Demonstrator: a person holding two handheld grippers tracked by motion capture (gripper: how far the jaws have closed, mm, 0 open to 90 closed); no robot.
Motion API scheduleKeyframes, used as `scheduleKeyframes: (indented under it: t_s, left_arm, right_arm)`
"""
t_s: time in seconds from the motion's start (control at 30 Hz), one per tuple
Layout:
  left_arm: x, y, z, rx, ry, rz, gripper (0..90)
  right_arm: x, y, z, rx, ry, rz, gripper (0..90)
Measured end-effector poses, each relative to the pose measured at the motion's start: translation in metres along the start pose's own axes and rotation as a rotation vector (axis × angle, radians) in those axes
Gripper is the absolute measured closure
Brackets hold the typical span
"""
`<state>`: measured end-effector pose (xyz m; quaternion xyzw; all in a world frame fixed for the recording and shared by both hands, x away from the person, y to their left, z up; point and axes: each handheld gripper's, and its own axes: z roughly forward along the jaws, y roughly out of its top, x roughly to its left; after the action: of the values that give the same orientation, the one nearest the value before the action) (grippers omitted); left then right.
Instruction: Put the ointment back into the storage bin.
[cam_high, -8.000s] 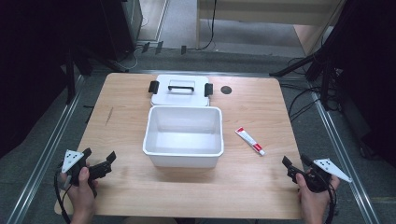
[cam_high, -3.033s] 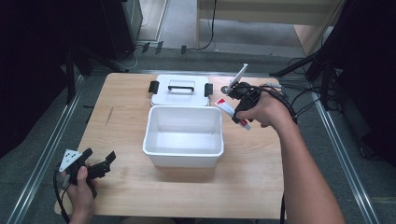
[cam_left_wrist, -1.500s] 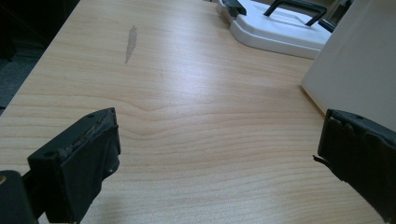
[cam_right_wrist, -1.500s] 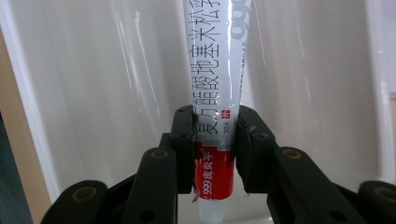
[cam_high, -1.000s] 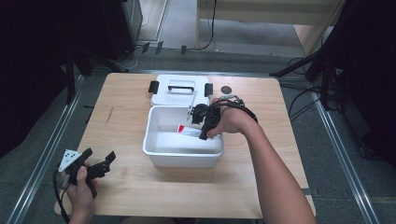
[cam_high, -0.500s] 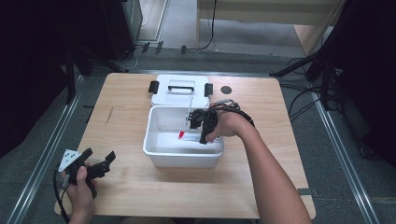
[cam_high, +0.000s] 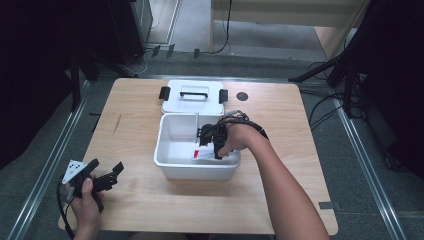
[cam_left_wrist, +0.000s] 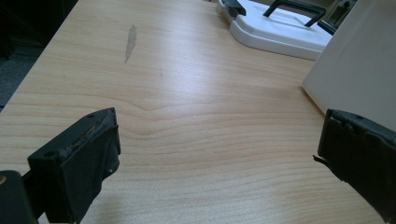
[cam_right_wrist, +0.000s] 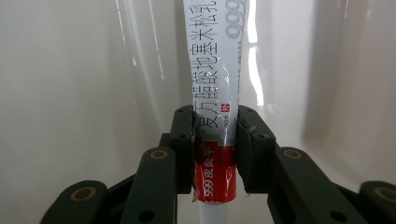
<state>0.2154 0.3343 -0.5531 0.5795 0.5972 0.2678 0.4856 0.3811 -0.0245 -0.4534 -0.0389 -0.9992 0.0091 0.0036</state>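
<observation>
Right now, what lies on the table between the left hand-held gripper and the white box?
Nothing: in the left gripper view, only bare wooden table runs from the left hand-held gripper to the white box.

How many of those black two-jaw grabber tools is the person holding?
2. The left gripper rests at the table's near left corner, jaws apart with nothing between them. The right gripper reaches into the white box, clamped on a red-and-white tube.

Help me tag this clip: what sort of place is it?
Probably a lab or recording workspace: a bare wooden table, cables on the grey floor and dark equipment stands around it.
</observation>
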Motion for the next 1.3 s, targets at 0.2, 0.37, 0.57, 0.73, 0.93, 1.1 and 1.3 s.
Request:
scheduleKeyframes:
  t_s: [0.2,0.37,0.57,0.73,0.93,1.1,1.3]
  left_arm:
    - [0.0,0.0,0.0,0.0,-0.001,-0.001,0.0]
    - [0.0,0.0,0.0,0.0,0.0,-0.001,0.0]
    - [0.0,0.0,0.0,0.0,-0.001,0.0,0.0]
    - [0.0,0.0,0.0,0.001,-0.002,0.001,0.0]
    - [0.0,0.0,0.0,-0.002,-0.002,0.0,0.0]
    - [-0.001,0.0,0.0,-0.002,-0.003,-0.002,0.0]
    - [-0.001,0.0,0.0,0.0,-0.004,-0.001,0.0]
  right_arm:
    - [0.001,0.0,0.002,0.013,-0.002,-0.004,70.7]
    - [0.001,-0.001,-0.001,0.006,-0.003,0.001,71.5]
    - [-0.001,-0.007,-0.01,-0.03,-0.007,0.021,78.6]
    - [-0.002,-0.012,-0.022,-0.058,-0.011,0.045,80.4]
    - [0.0,-0.023,-0.044,-0.137,-0.026,0.064,80.1]
    - [0.002,-0.036,-0.062,-0.201,-0.031,0.081,79.1]
    - [0.007,-0.06,-0.081,-0.249,-0.041,0.132,73.9]
